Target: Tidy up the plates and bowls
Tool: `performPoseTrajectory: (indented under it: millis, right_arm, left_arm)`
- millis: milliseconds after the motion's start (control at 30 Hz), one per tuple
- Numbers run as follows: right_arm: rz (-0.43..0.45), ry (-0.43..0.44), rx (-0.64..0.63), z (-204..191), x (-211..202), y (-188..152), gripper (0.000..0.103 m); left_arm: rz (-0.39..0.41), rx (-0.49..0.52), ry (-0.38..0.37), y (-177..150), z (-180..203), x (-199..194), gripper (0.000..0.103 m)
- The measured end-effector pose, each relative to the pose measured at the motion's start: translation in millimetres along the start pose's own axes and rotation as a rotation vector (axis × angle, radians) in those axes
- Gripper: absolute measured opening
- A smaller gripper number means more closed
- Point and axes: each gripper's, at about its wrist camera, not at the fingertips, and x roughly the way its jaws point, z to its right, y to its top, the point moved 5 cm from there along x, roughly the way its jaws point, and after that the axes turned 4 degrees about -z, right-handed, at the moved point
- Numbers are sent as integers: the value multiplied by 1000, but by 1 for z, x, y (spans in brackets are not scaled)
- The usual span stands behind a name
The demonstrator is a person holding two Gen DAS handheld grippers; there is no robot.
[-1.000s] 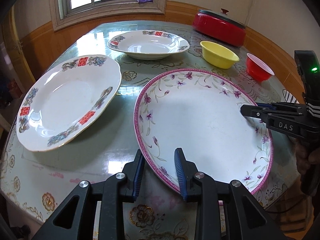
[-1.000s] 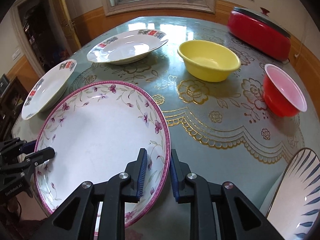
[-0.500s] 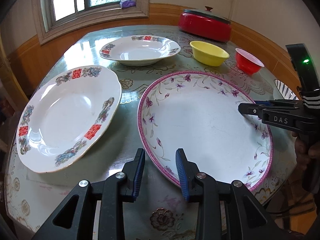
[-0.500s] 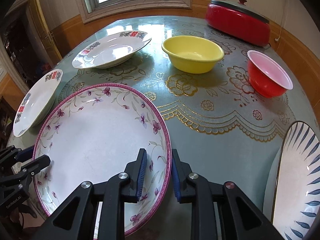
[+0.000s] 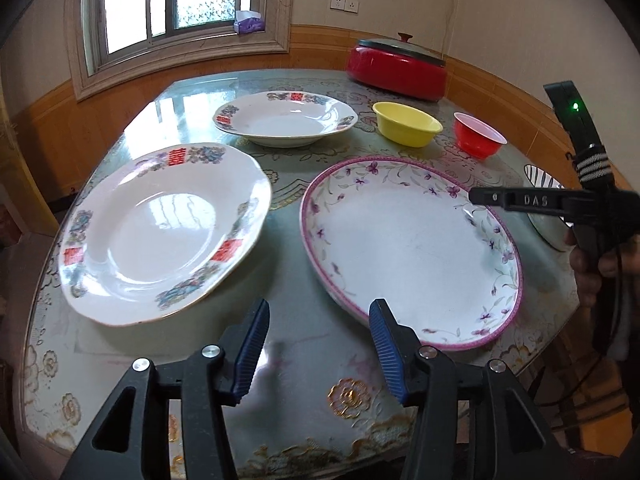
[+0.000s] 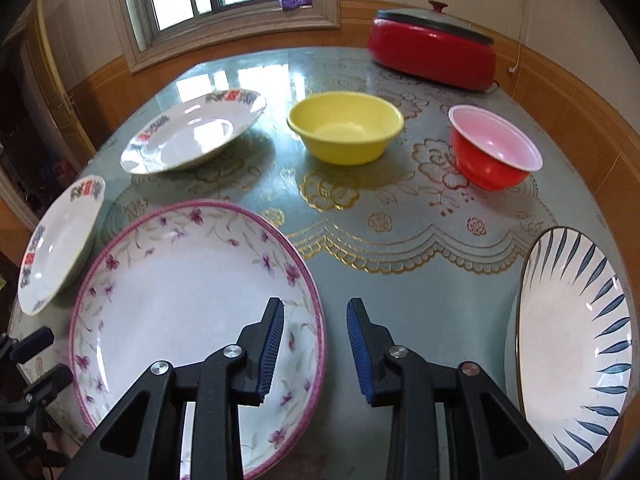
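Both grippers have just been opening and stand spread, nothing between the jaws: the left gripper [image 5: 318, 346] beside the near rim of the glossy oval purple-flowered plate [image 5: 412, 248], the right gripper [image 6: 316, 350] straddling its far rim. The plate lies at the counter [image 6: 400, 264] near edge; its slick glaze could slip from ribbed pads.

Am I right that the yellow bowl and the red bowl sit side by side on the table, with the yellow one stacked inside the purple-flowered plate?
Not quite: the yellow bowl is not in the purple-flowered plate. It stands on the bare table beside the red bowl, well beyond the plate, which holds nothing. The right wrist view shows this plainly.
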Motion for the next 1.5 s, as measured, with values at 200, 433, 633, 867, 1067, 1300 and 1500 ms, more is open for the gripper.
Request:
performPoseTrajectory:
  millis: [200, 433, 633, 867, 1067, 1300, 1500]
  right_arm:
    - [34, 116, -26, -38, -9, 12, 32]
    - [15, 315, -85, -106, -2, 23, 32]
    - [10, 387, -135, -160, 4, 38, 32]
    - [-31, 378, -141, -192, 29, 55, 32]
    - [-61, 335, -126, -197, 53, 68, 36]
    - [-111, 303, -104, -199, 77, 68, 36]
    - [-162, 308, -156, -218, 89, 60, 36]
  left_arm:
    - [9, -47, 6, -8, -21, -15, 53]
    - [66, -93, 30, -2, -53, -44, 53]
    - [113, -145, 95, 11, -100, -60, 59]
    - [117, -216, 96, 29, -162, -54, 60]
    - [101, -263, 42, 40, -213, -33, 62]
    - [55, -265, -53, 42, -236, -4, 61]
    - [13, -247, -116, 41, -234, 18, 47]
